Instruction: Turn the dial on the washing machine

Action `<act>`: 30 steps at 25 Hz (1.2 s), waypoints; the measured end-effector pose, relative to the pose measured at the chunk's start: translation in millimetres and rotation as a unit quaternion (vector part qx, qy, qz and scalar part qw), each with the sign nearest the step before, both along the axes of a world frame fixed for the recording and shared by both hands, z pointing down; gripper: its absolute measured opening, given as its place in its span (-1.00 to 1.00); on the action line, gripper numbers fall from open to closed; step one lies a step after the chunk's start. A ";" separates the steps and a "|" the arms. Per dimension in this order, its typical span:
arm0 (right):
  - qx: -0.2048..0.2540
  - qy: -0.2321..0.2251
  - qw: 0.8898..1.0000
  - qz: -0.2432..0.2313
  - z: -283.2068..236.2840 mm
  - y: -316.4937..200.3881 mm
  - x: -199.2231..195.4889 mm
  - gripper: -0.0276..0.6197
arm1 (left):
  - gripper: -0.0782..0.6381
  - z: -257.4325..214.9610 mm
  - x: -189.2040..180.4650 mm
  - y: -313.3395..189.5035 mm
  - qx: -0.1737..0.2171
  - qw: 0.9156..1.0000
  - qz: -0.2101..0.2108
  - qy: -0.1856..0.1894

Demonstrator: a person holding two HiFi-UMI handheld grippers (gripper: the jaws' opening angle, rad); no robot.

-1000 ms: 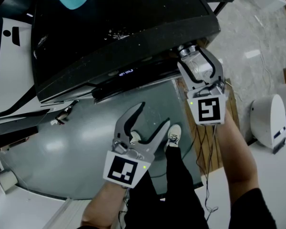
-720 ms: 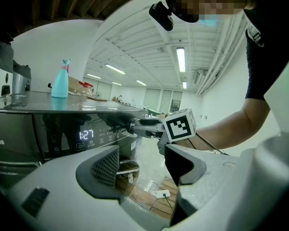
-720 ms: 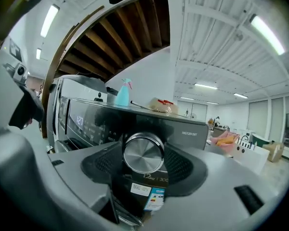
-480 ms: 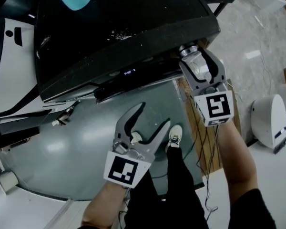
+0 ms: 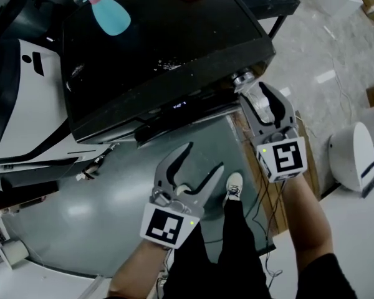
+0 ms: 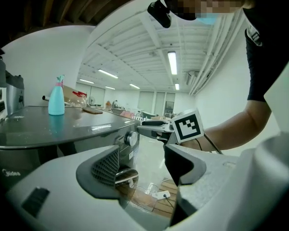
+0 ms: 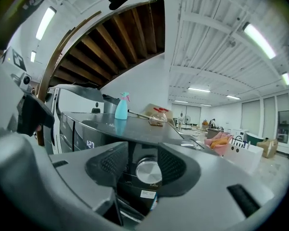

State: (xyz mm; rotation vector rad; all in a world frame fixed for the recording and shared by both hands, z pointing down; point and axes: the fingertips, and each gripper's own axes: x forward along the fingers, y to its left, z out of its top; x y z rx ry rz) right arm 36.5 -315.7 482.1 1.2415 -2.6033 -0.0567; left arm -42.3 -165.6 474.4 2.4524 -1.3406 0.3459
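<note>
Right hand-held gripper (image 5: 255,92) backed off dial (image 5: 242,78) since earlier frame. Jaws just narrowing yet spread; dial just ahead of tips, unpinched. Dial on washing machine (image 5: 162,55) front-right corner, upper right of centre. Left hand-held gripper (image 5: 202,157) spread, empty, lower centre. Likely re-grip step: advance, clamp dial, roll wrist.

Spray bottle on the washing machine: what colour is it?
The spray bottle is turquoise; clearest in head view.

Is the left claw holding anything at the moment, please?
No, the left claw is empty: in the left gripper view its jaws stand wide apart with nothing between them.
</note>
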 end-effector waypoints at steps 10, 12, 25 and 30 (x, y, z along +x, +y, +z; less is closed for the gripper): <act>0.037 -0.052 0.998 0.019 -109.3 62.5 -9.7 -0.92 | -0.01 -88.5 -32.8 25.7 0.054 0.998 0.027 0.006; 0.035 -0.063 0.997 0.023 -129.4 81.0 -16.6 -0.92 | -0.01 -106.5 -42.2 34.5 0.065 0.997 0.032 0.009; 0.059 -0.080 0.993 0.061 -224.7 201.6 -27.5 -0.92 | -0.66 -165.1 -83.9 108.2 0.091 0.993 0.068 0.025; 0.061 -0.063 0.995 0.054 -236.7 236.0 -21.9 -0.92 | -0.77 -178.0 -77.1 130.7 0.095 0.992 0.077 0.018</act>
